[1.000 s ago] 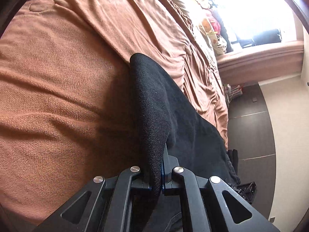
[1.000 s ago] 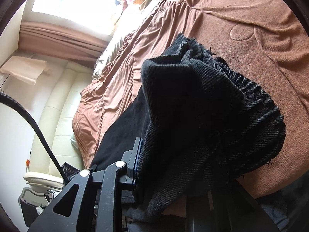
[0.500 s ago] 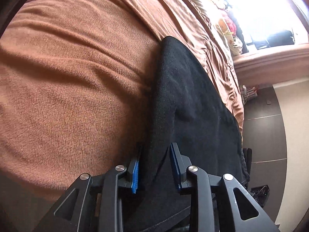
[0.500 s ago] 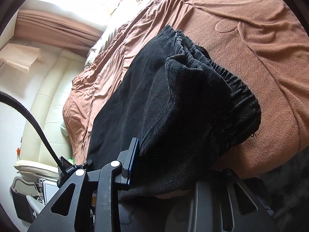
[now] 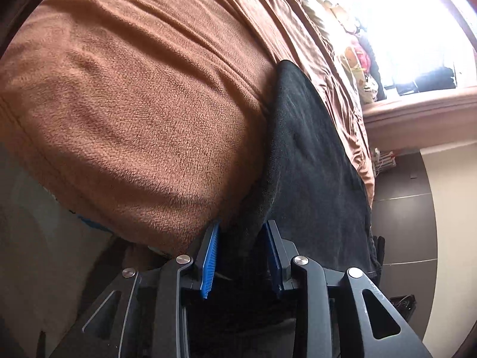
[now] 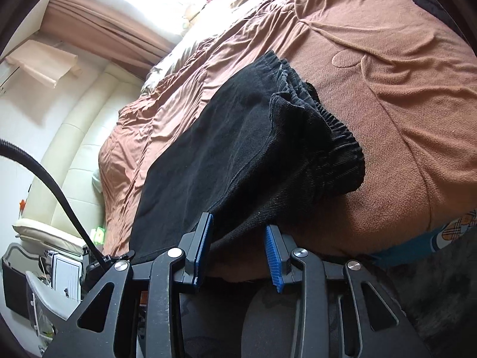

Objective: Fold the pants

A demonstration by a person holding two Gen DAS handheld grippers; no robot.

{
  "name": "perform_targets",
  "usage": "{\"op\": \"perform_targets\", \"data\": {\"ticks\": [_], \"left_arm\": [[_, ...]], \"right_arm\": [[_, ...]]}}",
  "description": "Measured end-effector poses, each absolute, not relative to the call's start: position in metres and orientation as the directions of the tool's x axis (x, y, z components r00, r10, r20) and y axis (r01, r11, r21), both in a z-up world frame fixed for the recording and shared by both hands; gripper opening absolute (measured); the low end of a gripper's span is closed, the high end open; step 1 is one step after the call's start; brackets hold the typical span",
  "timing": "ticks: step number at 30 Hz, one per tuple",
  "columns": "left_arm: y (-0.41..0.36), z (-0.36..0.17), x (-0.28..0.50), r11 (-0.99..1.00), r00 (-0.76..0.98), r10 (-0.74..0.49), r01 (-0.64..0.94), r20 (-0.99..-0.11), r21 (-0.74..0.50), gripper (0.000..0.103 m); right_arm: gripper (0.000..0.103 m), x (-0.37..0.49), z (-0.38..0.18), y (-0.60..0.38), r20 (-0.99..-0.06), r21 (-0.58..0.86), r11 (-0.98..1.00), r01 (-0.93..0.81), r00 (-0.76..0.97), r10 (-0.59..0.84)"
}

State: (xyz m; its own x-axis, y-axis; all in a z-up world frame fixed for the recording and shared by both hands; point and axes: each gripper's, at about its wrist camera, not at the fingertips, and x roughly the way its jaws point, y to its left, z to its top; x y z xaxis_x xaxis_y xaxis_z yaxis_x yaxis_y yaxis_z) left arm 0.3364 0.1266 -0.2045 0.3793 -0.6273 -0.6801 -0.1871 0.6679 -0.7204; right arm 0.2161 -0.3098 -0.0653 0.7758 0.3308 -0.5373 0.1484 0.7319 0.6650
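Note:
Black pants [image 5: 310, 161] lie stretched along the brown blanket on the bed [image 5: 143, 95]. In the right wrist view the pants [image 6: 238, 149] show their gathered elastic waistband [image 6: 337, 149] bunched at the near end. My left gripper [image 5: 243, 234] is open, its blue pads either side of the pants' near edge, which hangs over the bed edge. My right gripper [image 6: 238, 232] is open too, with the pants' near hem lying between its pads. Neither gripper clamps the cloth.
The brown blanket [image 6: 387, 68] is wrinkled, with a bed edge close to both grippers. A cream sofa [image 6: 68, 137] and curtain [image 6: 98, 21] are at the left. Soft toys [image 5: 360, 68] sit by the bright window. A black cable [image 6: 50, 185] crosses the left.
Both grippers have opened and let go of the pants, lowering them flat onto the blanket. Both have drawn back toward the bed edge.

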Motion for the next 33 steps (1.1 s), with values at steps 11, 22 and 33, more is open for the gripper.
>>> {"op": "perform_targets", "data": {"ticks": [11, 22, 33], "left_arm": [[0.13, -0.215, 0.323, 0.587, 0.411, -0.671, -0.213, -0.617, -0.781, 0.045], [0.128, -0.201, 0.32, 0.591, 0.443, -0.665, -0.178, -0.6, -0.787, 0.047], [0.127, -0.21, 0.316, 0.567, 0.465, -0.665, -0.196, -0.585, -0.8, 0.051]], "right_arm": [[0.04, 0.186, -0.062, -0.335, -0.486, 0.68, 0.724, 0.115, 0.81, 0.328], [0.049, 0.207, -0.066, -0.364, -0.463, 0.721, 0.681, 0.13, 0.822, 0.332], [0.031, 0.229, -0.112, -0.372, -0.62, 0.689, 0.646, 0.328, 0.729, 0.29]]}}
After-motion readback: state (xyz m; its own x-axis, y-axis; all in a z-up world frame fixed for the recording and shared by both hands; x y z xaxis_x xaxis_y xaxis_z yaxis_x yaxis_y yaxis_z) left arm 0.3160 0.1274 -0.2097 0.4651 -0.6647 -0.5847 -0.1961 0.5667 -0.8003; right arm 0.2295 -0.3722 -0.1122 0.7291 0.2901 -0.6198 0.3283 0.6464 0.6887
